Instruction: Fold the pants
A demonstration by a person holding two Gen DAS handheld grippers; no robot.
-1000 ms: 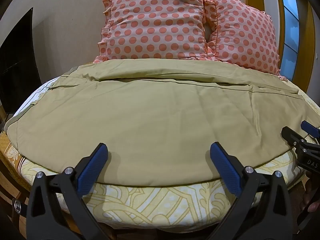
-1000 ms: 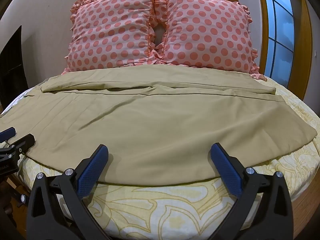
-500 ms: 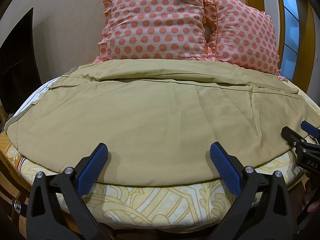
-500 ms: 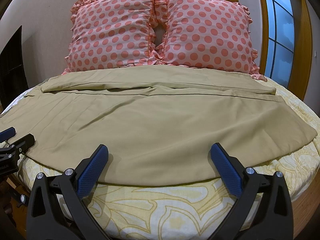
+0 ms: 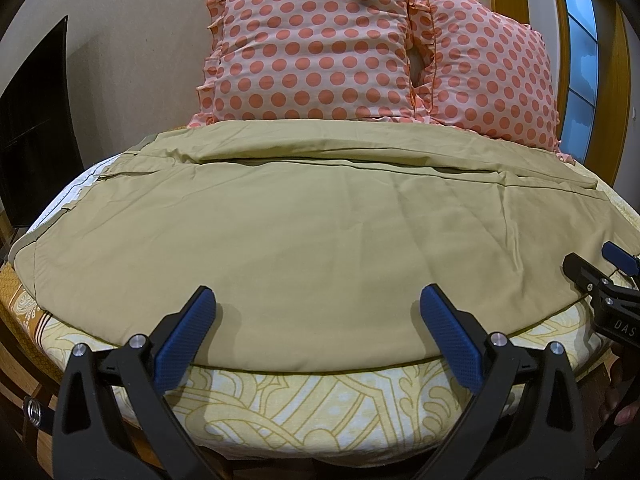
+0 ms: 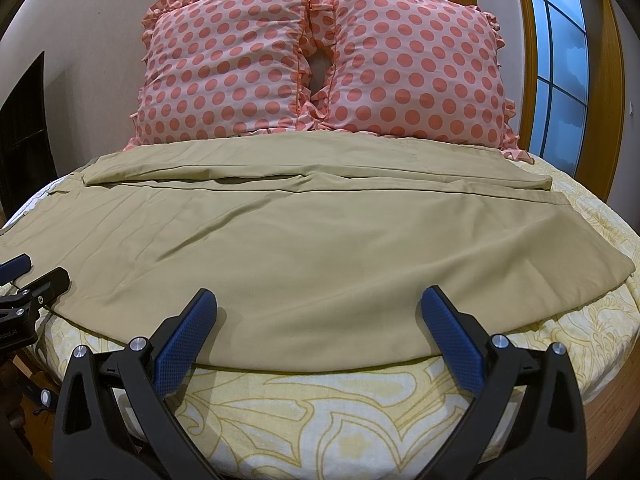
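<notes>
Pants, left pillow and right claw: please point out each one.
pants (image 6: 304, 256), right wrist view, middle of cloth
left pillow (image 6: 224, 80), right wrist view, its front face
right claw (image 6: 318, 340), right wrist view, between fingertips

Left hand-held gripper (image 5: 318, 332) jaws spread wide, right hand-held gripper (image 6: 319, 332) likewise, side by side

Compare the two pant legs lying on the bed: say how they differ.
The near leg lies spread wide across the bed with long diagonal creases; the far leg shows only as a narrow, smoother band by the pillows. The near leg's edge runs along the bed's front; the far leg's touches the pillows. Both are the same khaki cloth, lying flat crosswise.
</notes>
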